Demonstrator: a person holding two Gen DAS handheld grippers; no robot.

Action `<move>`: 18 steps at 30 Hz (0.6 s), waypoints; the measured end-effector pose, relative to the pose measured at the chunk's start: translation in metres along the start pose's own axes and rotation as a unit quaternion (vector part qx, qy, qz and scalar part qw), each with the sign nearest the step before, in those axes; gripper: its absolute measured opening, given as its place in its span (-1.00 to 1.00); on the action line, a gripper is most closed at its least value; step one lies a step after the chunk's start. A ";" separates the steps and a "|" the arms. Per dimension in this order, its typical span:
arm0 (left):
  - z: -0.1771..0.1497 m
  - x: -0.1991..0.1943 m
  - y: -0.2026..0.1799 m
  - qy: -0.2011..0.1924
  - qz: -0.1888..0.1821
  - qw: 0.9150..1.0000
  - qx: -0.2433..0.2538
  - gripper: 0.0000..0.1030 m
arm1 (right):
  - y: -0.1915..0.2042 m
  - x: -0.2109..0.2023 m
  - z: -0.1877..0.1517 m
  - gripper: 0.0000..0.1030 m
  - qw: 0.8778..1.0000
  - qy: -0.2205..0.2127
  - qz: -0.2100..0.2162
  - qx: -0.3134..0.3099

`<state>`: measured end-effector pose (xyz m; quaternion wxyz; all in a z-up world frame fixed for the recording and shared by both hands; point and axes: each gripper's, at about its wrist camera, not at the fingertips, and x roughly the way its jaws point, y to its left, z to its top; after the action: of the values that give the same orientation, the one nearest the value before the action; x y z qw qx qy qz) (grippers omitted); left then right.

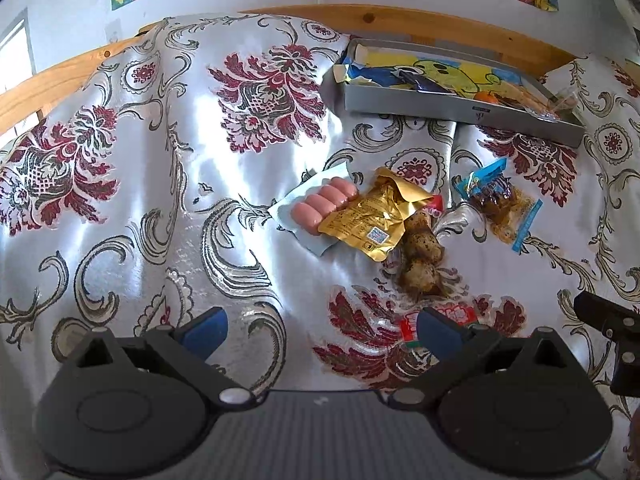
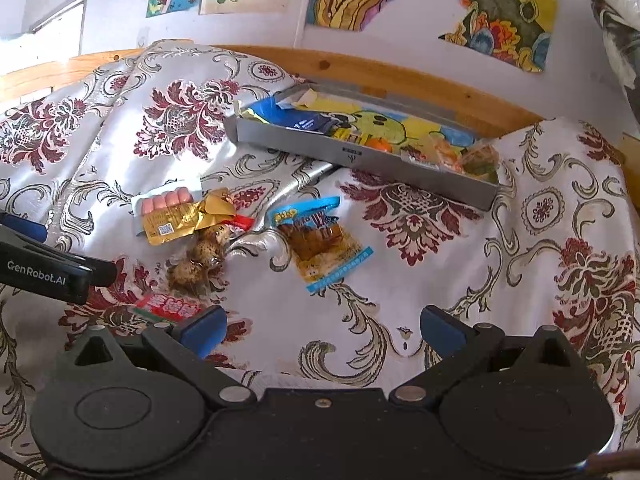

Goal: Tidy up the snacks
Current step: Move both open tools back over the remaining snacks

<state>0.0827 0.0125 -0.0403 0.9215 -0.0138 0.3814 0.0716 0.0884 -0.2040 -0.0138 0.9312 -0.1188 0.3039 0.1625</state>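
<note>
Snacks lie scattered on a bench draped in a shiny floral cloth [image 1: 160, 208]; a pack of small pink sausages [image 1: 325, 202] sits near the middle, overlapped by a crumpled gold packet [image 1: 370, 220]; just beside the gold packet, toward the camera, lies a clear pack of brown speckled eggs [image 1: 420, 256] with a red label [image 2: 170, 306] at its near end; a blue-edged packet of brown pieces [image 2: 324, 240] lies apart to the right of that cluster. Farther back, a shallow grey tray [image 1: 460, 110] rests on the cloth by the wooden edge [image 1: 400, 20]; inside it are a blue wrapper [image 2: 276, 114], something small and orange [image 2: 379, 144] and some clear-wrapped items at its right end, over a yellow cartoon lining. Left gripper [image 1: 322, 330] hovers over the cloth with its blue-tipped fingers [image 1: 206, 330] spread wide and nothing between them, the egg pack just ahead of its right finger; right gripper [image 2: 323, 330] likewise has its fingers [image 2: 442, 330] wide apart and empty, the blue-edged packet ahead of it. Colourful drawings [image 2: 504, 20] hang on the wall behind.
</note>
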 end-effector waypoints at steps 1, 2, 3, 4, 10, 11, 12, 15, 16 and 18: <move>0.000 0.001 -0.001 0.001 0.000 1.000 0.001 0.99 | 0.000 0.001 0.000 0.99 1.000 0.002 0.000 0.001; 0.000 0.001 -0.001 0.001 0.000 1.000 0.001 0.99 | -0.001 0.001 0.000 0.99 1.000 0.004 0.000 0.002; 0.000 0.001 -0.002 -0.002 0.001 1.000 0.002 0.99 | -0.001 0.002 0.000 0.99 1.000 0.006 0.000 0.002; 0.001 0.001 -0.002 -0.004 0.002 1.000 0.002 0.99 | -0.001 0.003 0.000 0.99 1.000 0.008 0.001 0.003; 0.002 0.003 -0.005 -0.005 0.003 1.000 -0.001 0.99 | 0.000 0.005 0.000 0.99 1.000 0.017 0.010 0.006; 0.002 0.003 -0.005 -0.005 0.003 1.000 -0.001 0.99 | 0.000 0.006 0.000 0.99 1.000 0.018 0.010 0.006; 0.002 0.004 -0.005 -0.004 0.003 1.000 -0.003 0.99 | -0.001 0.006 0.000 0.99 1.000 0.019 0.010 0.008; 0.005 0.004 -0.006 -0.008 0.004 1.000 -0.007 0.99 | -0.004 0.009 0.001 0.99 1.000 0.022 0.013 0.018; 0.006 0.003 -0.006 -0.013 0.005 1.000 -0.008 0.99 | -0.006 0.010 0.002 0.99 0.999 0.023 0.014 0.023; 0.009 0.001 -0.006 -0.021 0.004 1.000 -0.010 0.99 | -0.011 0.013 0.002 0.99 0.999 0.028 0.018 0.035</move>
<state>0.0903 0.0074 -0.0352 0.9288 -0.0199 0.3614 0.0794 0.1036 -0.2100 -0.0185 0.9228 -0.0852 0.3373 0.1654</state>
